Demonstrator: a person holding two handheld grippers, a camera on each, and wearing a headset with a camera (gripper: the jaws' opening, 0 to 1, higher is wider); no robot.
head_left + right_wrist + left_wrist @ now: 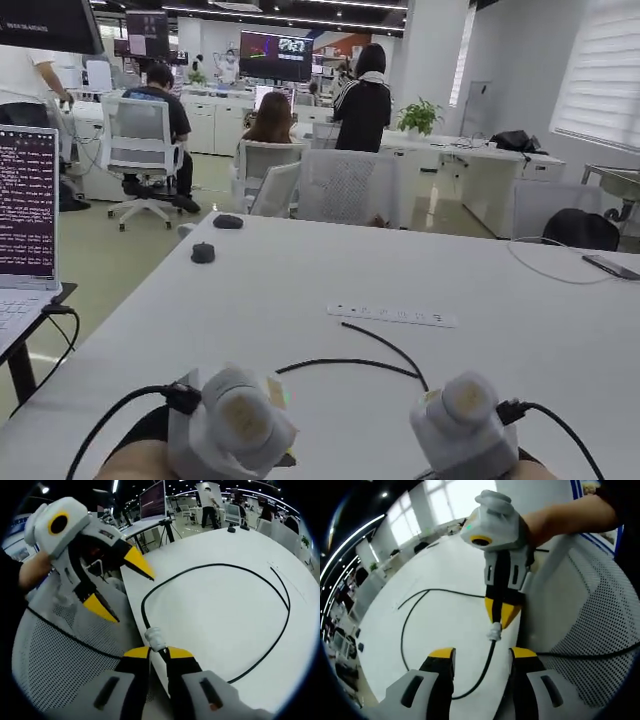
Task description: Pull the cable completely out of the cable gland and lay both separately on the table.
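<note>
Open-plan office under a dark ceiling point(250, 4) crossed by long white strip lights point(300, 12); broad matte white tabletop point(300, 290) across the foreground; pale glossy floor point(120, 250) to its left; beyond, rows of white desks point(470, 165) with white mesh-backed swivel chairs point(345, 185) pushed close; leafy green potted plant point(420, 117) on one desk, beside a square white pillar point(430, 50); tall window with white slatted blinds point(600, 70) on the right, bright with daylight; dark wall screen point(275, 55) glowing with coloured graphics at the far end; in the left gripper view, white perforated chair back point(600, 605) just beside the table edge.
</note>
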